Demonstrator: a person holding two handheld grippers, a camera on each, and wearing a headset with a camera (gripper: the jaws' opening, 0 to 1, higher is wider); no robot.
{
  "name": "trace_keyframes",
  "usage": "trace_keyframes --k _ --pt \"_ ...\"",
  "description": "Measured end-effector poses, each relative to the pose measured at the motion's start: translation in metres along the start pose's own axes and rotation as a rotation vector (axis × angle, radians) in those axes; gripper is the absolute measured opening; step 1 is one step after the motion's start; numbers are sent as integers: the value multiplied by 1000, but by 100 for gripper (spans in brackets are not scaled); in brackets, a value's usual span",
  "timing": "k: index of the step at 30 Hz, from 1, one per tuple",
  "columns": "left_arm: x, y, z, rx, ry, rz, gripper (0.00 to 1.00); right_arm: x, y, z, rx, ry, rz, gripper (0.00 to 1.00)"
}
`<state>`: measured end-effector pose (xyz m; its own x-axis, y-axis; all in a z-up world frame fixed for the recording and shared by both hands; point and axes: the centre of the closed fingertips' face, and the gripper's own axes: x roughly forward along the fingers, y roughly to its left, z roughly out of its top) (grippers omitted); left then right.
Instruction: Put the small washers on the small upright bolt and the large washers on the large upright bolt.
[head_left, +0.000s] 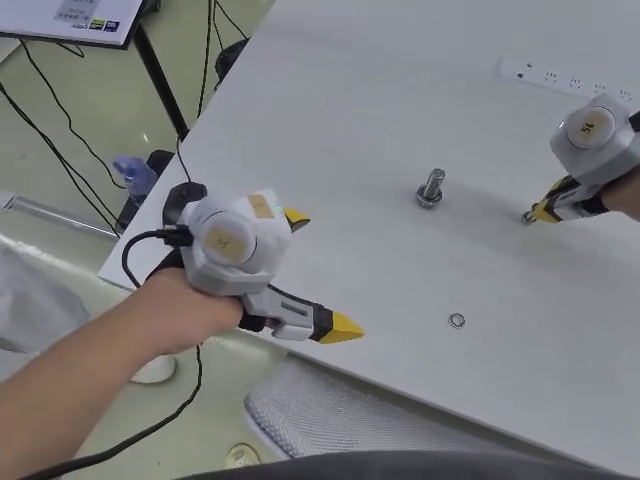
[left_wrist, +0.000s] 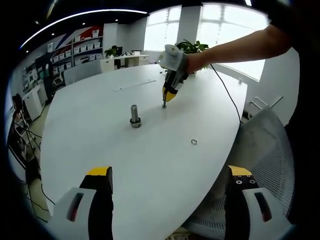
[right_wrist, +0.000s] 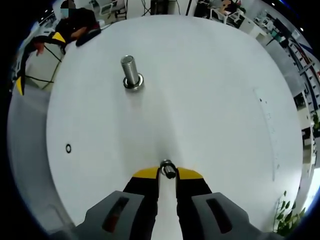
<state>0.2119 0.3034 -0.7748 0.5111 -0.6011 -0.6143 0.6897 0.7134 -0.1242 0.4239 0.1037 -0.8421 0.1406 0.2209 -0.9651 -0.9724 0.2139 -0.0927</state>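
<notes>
Bracketing small bolt (right_wrist: 167, 168), right gripper (right_wrist: 168, 173) holds jaws narrow.

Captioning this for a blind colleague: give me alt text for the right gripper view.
Yellow-tipped tongs of the right gripper grip a small upright silver bolt on a white table. Beyond stands a large upright silver bolt, and a small steel washer lies loose at the view's left.

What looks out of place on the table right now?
Only one thing: a washer lies loose and flat on the table, apart from both bolts. The large bolt and the small bolt, which is at the tips of the right gripper, stand upright. Nothing looks damaged.
</notes>
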Motion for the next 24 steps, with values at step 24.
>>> trace_keyframes --k 24 --pt "0 -2 -3 -3 12 -9 91 21 -2 -7 -25 31 26 13"
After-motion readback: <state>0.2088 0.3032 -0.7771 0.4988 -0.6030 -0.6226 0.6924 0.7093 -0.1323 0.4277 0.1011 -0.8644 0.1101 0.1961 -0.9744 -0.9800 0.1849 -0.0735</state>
